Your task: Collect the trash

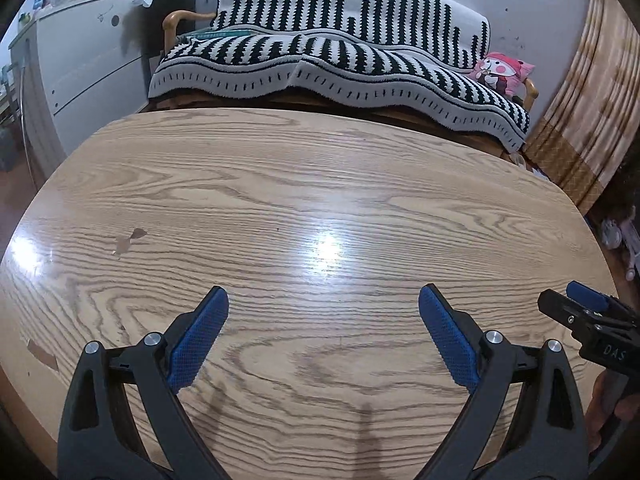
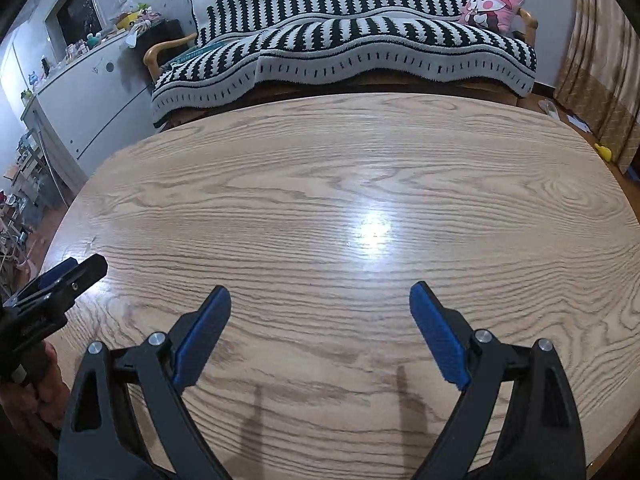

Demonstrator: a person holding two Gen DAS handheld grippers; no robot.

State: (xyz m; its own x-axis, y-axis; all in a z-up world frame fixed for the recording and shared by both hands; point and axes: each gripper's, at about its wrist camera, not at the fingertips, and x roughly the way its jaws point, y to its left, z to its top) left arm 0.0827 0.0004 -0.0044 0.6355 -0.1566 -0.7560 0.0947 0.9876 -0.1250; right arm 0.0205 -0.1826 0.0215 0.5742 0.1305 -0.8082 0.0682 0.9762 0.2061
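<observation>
- Left gripper [image 1: 323,306]: jaws spread wide, nothing between them; blue pads face each other over bare wood at the near edge of the worktop [image 1: 304,184].
- Right gripper [image 2: 320,304]: jaws likewise spread wide and empty, held over the near part of the same worktop.
- Pose: both tools are held level and side by side, pointing toward the far side of the room. Each shows at the edge of the other's view, close alongside but not touching. Part of the left hand [image 2: 38,384] shows on its handle in the right wrist view.
- Task item: no trash is visible on the worktop in either view. The surface shows only wood grain, a lamp glare and a few chipped patches [image 1: 128,240] at the left.
- Surroundings: beyond the far edge stands a sofa under a black-and-white striped throw [image 1: 340,64], with a pink cartoon cushion [image 1: 502,72] at its right end. A white cabinet [image 1: 92,64] with clutter on top stands at far left, and a curtain [image 1: 592,92] hangs at right.
- Possible litter: small pale scraps [image 2: 576,120] and a yellow item [image 2: 603,152] lie on the floor at far right near the curtain; too small to identify.
- Judgement: the step in hand appears to be locating trash. Good practice is to sweep the views across floor and sofa, keep the jaws spread, and approach any find from above.
</observation>
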